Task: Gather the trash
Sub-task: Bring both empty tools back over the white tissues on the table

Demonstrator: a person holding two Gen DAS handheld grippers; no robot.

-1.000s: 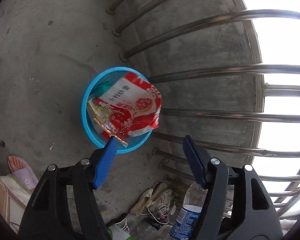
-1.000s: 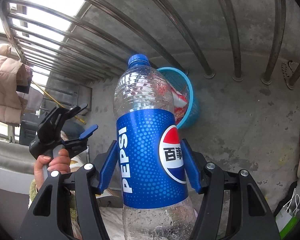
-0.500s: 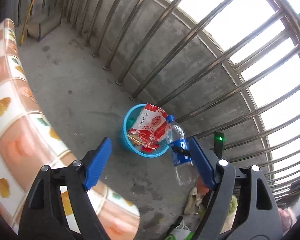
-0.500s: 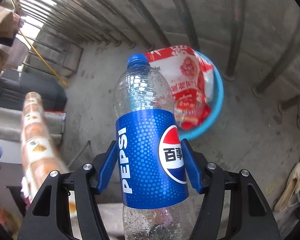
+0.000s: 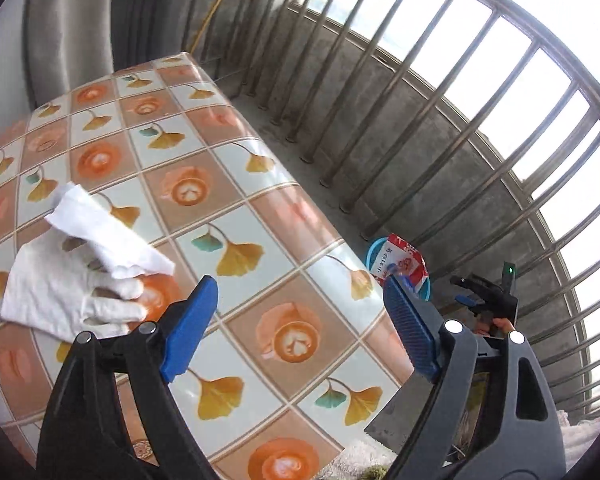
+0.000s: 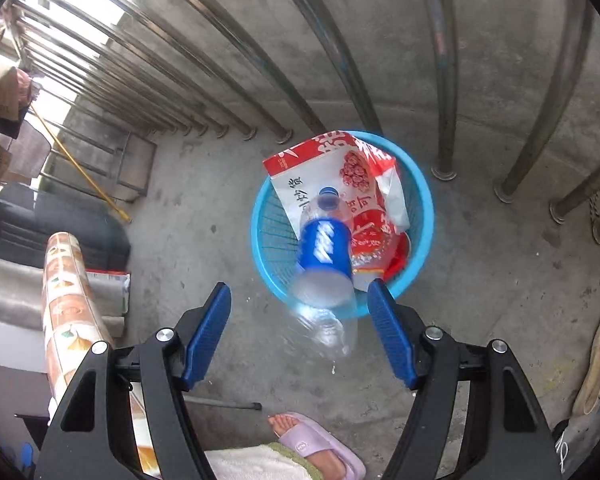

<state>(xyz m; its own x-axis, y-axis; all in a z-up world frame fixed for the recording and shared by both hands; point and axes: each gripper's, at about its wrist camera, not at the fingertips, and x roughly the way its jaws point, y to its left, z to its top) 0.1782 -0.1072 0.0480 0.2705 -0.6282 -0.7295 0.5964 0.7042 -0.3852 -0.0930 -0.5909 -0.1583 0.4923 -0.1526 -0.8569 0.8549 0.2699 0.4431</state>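
Now the right tongs gape, released; bottle blurs over the basket rim at six o'clock and may bounce out. Left tongs open, empty.

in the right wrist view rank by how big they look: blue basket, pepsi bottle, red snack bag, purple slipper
1. blue basket, widest by far.
2. pepsi bottle, though it is blurred and nearer the camera, so this is unsure against the bag.
3. red snack bag, partly hidden by the bottle.
4. purple slipper.
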